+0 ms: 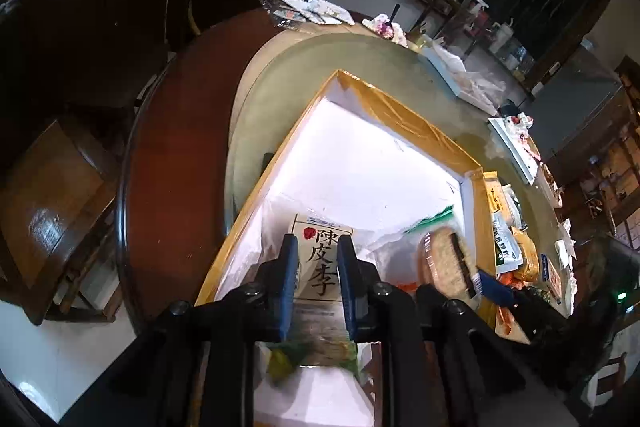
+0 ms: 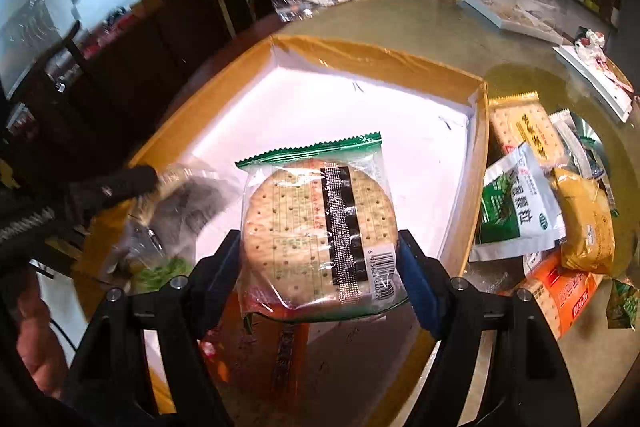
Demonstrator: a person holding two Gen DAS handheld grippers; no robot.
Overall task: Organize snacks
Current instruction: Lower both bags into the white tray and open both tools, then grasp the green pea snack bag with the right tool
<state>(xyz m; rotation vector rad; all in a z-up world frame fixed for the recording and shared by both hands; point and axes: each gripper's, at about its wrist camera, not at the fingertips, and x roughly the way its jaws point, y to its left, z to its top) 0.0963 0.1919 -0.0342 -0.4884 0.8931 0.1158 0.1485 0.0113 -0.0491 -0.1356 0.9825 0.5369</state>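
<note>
A white box with yellow-taped rims [image 1: 400, 115] [image 2: 380, 55] stands on the glass turntable. My left gripper [image 1: 318, 247] hangs over its near part, shut on a clear bag with a cream label in black characters [image 1: 320, 267]; green and yellow sweets show at the bag's bottom. In the right wrist view this left gripper [image 2: 120, 183] and its blurred bag [image 2: 180, 211] are at the left. My right gripper [image 2: 320, 239] stands wide, shut on a round cracker packet with a green top edge [image 2: 320, 227] [image 1: 444, 259], held above the box's near right part.
Loose snack packets lie right of the box: a green-white sachet [image 2: 516, 203], a yellow packet [image 2: 584, 223], an orange pack [image 2: 560, 291]. White trays [image 2: 512, 15] sit at the table's far side. A wooden chair [image 1: 52, 207] stands left of the round table's edge [image 1: 132, 187].
</note>
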